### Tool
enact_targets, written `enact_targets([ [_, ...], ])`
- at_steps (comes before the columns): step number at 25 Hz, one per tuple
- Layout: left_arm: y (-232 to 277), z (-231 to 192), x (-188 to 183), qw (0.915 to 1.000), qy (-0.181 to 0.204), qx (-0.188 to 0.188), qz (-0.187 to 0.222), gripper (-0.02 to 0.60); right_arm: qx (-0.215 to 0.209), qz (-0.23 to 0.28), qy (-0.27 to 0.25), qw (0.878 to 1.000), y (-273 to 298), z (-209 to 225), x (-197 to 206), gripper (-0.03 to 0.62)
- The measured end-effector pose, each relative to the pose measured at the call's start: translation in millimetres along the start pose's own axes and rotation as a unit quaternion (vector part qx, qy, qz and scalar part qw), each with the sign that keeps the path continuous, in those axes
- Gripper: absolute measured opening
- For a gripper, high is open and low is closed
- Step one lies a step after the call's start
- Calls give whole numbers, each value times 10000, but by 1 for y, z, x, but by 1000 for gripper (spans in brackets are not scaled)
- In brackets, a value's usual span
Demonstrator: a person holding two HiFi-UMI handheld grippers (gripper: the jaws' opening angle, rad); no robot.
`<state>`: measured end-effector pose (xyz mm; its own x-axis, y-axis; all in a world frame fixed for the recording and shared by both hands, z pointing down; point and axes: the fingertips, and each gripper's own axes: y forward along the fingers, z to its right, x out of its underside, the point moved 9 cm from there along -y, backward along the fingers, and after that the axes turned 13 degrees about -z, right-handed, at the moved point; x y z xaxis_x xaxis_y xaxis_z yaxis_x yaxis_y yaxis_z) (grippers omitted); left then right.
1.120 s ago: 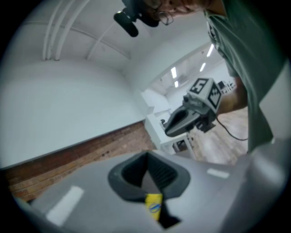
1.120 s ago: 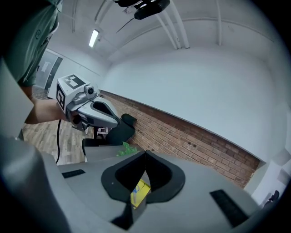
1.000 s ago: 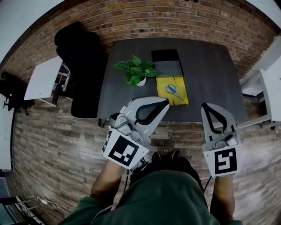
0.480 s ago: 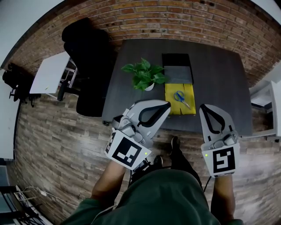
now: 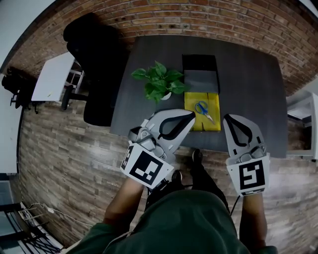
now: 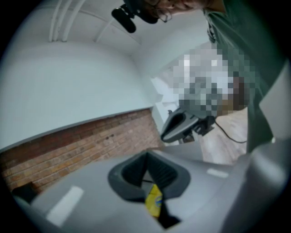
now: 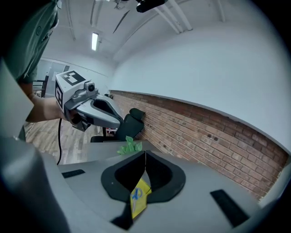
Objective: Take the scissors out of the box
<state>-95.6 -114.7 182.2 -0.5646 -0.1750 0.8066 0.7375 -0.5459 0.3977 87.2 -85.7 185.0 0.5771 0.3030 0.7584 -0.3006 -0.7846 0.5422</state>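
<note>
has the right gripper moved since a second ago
Yes. The right gripper has come forward over the table; its tip now sits closer to the yellow box with the scissors.

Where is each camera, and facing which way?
Head view: on the person's head, facing down at table, box and scissors; forearms, left tongs and right tongs show.
Left gripper view: on the left tongs, facing the box; right tongs show.
Right gripper view: on the right tongs, facing the box; left tongs show.
Shared: the yellow box.

red brick wall [image 5: 198, 15], wood plank floor [image 5: 64, 163], dark desk [image 5: 248, 79], black office chair [image 5: 94, 54], white side table [image 5: 52, 84]
</note>
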Motion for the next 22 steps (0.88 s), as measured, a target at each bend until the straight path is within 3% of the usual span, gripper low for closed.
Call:
enact_targets([
  [22, 87, -14, 49, 9959, -612, 160, -645, 0, -1013, -662, 190, 9925, 114, 34, 51, 9],
])
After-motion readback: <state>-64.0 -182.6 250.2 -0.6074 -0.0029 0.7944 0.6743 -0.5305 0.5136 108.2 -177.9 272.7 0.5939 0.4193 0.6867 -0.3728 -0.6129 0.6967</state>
